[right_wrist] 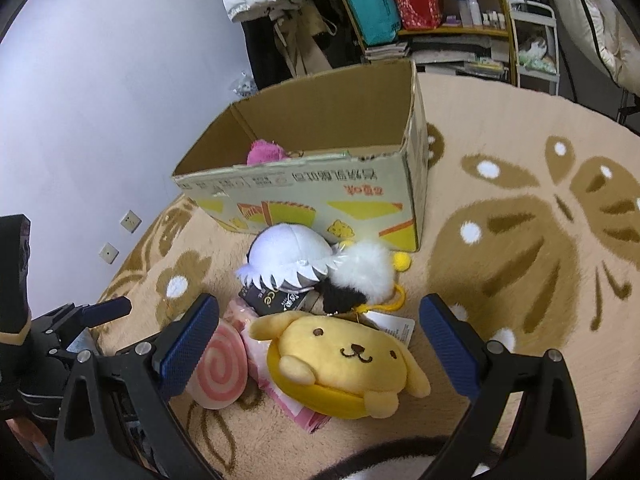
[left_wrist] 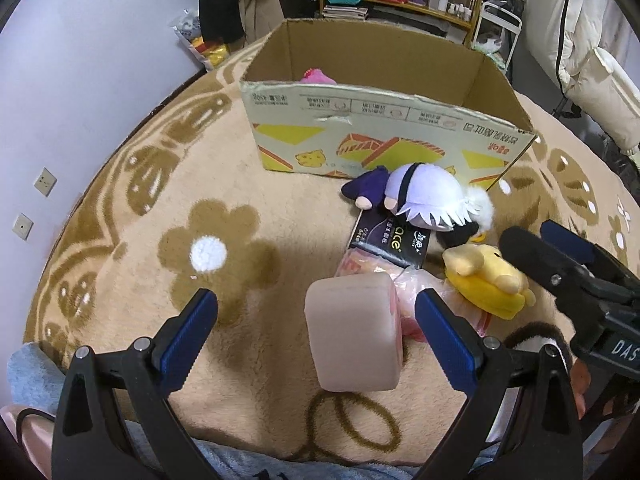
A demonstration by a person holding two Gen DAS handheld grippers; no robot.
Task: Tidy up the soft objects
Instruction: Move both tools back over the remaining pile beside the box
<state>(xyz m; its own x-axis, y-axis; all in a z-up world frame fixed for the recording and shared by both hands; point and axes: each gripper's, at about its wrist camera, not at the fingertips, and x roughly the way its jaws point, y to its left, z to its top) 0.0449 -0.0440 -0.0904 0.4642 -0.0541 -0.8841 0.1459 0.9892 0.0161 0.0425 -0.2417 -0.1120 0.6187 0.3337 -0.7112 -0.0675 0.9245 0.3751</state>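
My left gripper (left_wrist: 316,300) is open over the blanket. A pale pink squishy block (left_wrist: 352,332) lies between its fingers, nearer the right one; its swirl face (right_wrist: 224,368) shows in the right wrist view. My right gripper (right_wrist: 320,304) is open too, with a yellow dog plush (right_wrist: 348,356) lying between its fingers, untouched. Behind are a white-haired doll (left_wrist: 424,196) and a white and black fluffy toy (right_wrist: 360,276). An open cardboard box (left_wrist: 380,128) stands further back with a pink plush (right_wrist: 264,152) inside.
A black tissue pack (left_wrist: 390,240) and a pink plastic packet (right_wrist: 296,404) lie under the toys. The flower-patterned blanket (left_wrist: 208,256) spreads left and right. A wall with sockets (left_wrist: 44,182) is on the left, and shelves (right_wrist: 440,12) stand behind the box.
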